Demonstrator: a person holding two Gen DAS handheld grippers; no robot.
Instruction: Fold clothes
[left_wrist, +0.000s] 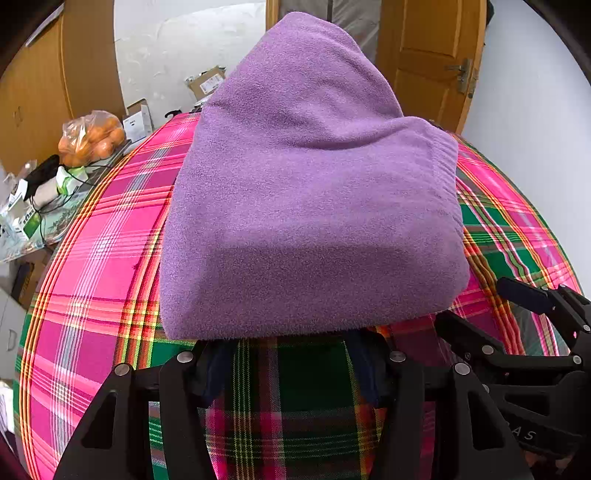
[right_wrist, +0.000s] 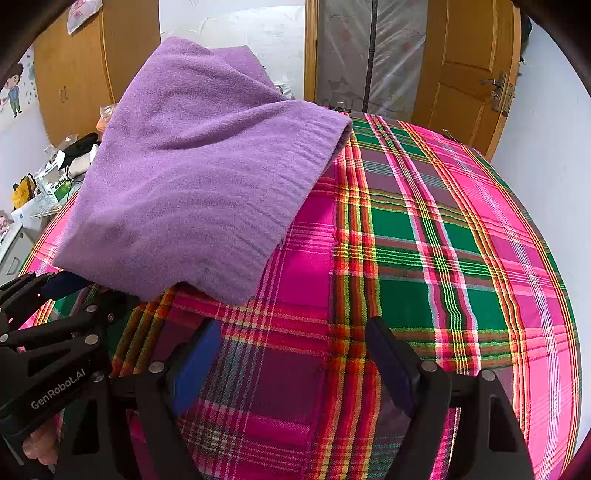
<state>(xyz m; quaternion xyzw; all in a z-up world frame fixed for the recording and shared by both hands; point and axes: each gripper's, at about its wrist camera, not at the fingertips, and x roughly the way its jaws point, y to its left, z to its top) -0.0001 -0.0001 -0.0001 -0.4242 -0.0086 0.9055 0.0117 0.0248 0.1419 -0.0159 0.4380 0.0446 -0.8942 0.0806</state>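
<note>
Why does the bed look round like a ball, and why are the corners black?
Left wrist view: fisheye lens bulges the plaid bed; a shadow darkens the purple garment's near edge. Right wrist view: same bulge, black lens-rim corners, everything sharp.

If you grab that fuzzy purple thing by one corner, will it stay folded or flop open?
The folded purple fleece garment would probably flop open: its layers lie loose and sag softly at the edges. It looks light for its bulk, being fluffy fleece. It probably wouldn't slide easily on the pink and green plaid cloth, since both surfaces look textured.
</note>
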